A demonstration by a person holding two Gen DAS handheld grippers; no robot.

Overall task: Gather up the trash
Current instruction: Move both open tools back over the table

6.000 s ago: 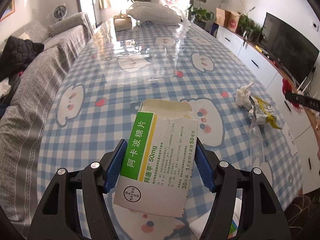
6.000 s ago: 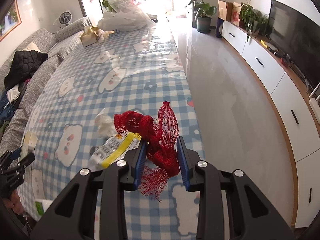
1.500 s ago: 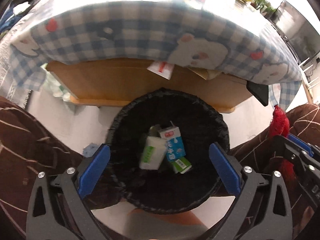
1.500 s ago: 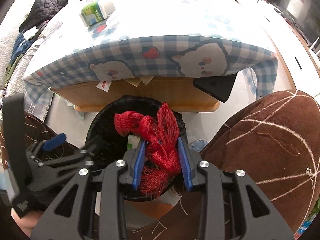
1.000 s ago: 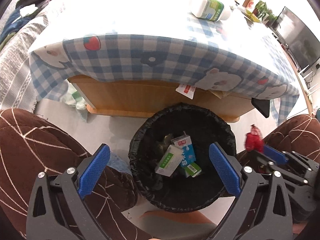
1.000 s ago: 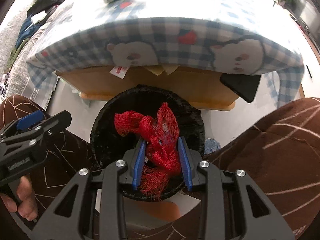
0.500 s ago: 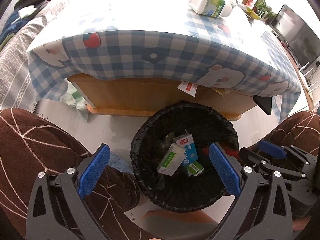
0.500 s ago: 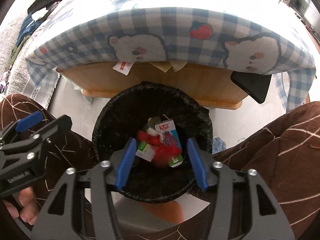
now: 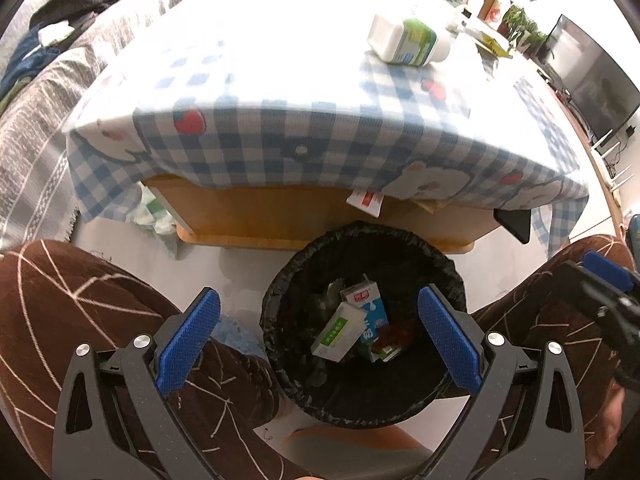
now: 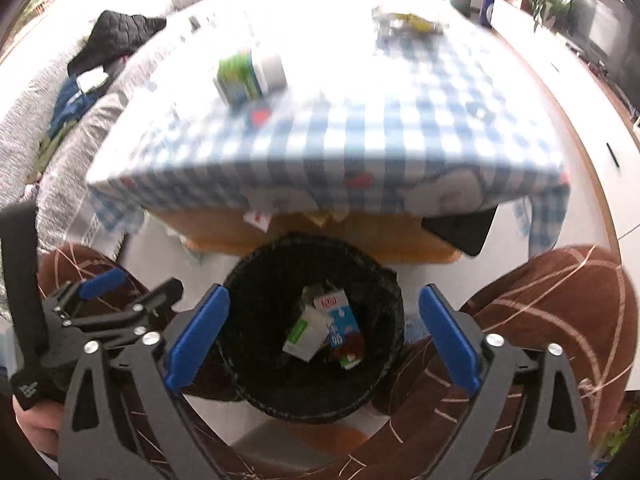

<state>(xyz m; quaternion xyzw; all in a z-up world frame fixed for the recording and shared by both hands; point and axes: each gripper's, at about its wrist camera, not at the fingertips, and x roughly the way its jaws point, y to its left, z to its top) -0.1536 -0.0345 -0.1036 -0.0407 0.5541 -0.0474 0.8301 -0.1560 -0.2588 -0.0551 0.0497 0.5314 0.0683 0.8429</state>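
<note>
A black-lined trash bin (image 9: pixel 280 316) (image 10: pixel 240 280) stands on the floor at the table's near edge, between my knees. Inside lie a green-and-white medicine box (image 9: pixel 335 333) (image 10: pixel 302 334), a blue milk carton (image 9: pixel 370 312) (image 10: pixel 340 318) and the red mesh net (image 9: pixel 394 330) (image 10: pixel 352 345). My left gripper (image 9: pixel 318 338) is open and empty above the bin. My right gripper (image 10: pixel 322 334) is open and empty above the bin too. A white bottle with a green label (image 9: pixel 408 42) (image 10: pixel 250 74) lies on the checked tablecloth.
The blue-checked tablecloth (image 9: pixel 320 136) hangs over a wooden table edge (image 9: pixel 260 216). Crumpled wrappers (image 10: pixel 408 22) lie at the far end. A dark phone-like object (image 9: pixel 514 220) sits under the table's right corner. A sofa with clothes (image 9: pixel 60 40) is at left, a TV (image 9: pixel 596 88) at right.
My right gripper opened and the red mesh net dropped into the bin. Both grippers have risen slightly, showing more of the table top.
</note>
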